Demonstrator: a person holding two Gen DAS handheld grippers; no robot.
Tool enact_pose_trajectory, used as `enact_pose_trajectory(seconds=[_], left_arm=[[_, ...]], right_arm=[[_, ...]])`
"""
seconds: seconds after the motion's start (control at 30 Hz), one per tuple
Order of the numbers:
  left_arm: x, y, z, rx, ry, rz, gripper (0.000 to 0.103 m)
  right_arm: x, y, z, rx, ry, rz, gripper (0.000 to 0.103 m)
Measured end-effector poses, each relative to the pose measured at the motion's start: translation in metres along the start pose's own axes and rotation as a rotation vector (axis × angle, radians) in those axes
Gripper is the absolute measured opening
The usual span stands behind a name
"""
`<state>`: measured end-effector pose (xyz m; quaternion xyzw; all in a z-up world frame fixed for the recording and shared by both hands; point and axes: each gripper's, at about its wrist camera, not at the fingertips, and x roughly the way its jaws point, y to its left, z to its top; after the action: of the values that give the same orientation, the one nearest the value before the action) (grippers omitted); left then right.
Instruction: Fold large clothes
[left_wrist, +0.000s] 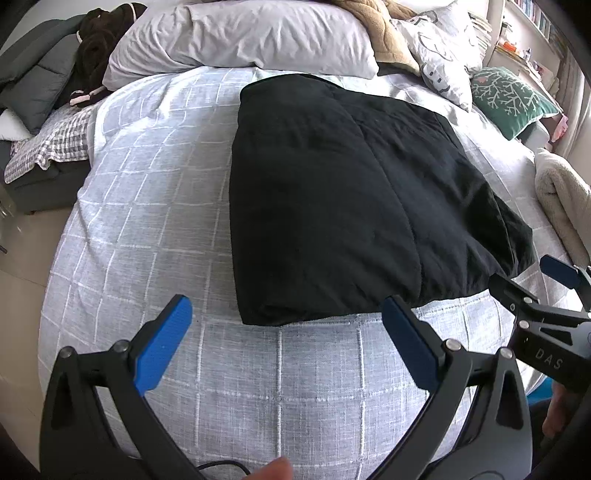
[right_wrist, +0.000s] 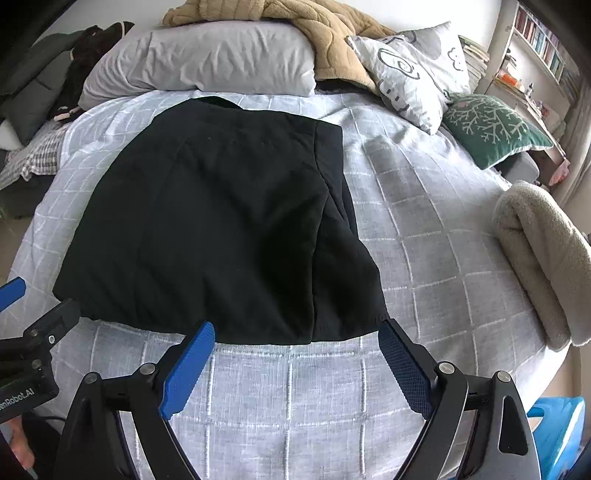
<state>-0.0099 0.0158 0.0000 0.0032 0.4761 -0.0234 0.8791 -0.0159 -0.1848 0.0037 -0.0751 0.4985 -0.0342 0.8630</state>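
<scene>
Black garment (right_wrist: 221, 221) folded flat on bed (right_wrist: 424, 221) — both claws wide apart, empty.

The garment (right_wrist: 221, 221) lies on the bed (right_wrist: 424, 240), pillows (right_wrist: 207, 59) behind it, a folded blanket (right_wrist: 543, 258) at the bed's right edge.

One folded black garment (right_wrist: 221, 221) lay on one bed (right_wrist: 424, 229) under a grey checked cover. Two tools showed: the left tool (left_wrist: 286, 343) and the right tool (right_wrist: 297, 363), each with two blue pads. Three pillows sat at the far end: one plain grey pillow (right_wrist: 207, 55), one cartoon-print pillow (right_wrist: 413, 74), one green pillow (right_wrist: 491, 125). One tan blanket (right_wrist: 332, 33) and one folded cream fleece (right_wrist: 543, 258) were counted too.
</scene>
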Motion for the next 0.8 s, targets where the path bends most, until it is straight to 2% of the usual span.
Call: enact_pose_trajectory(seconds=[0.8], left_arm=[[-0.0004, -0.0004, -0.0002, 0.001, 0.000, 0.000, 0.102]], right_arm=[[0.0012, 0.0035, -0.0010, -0.002, 0.010, 0.008, 0.092]])
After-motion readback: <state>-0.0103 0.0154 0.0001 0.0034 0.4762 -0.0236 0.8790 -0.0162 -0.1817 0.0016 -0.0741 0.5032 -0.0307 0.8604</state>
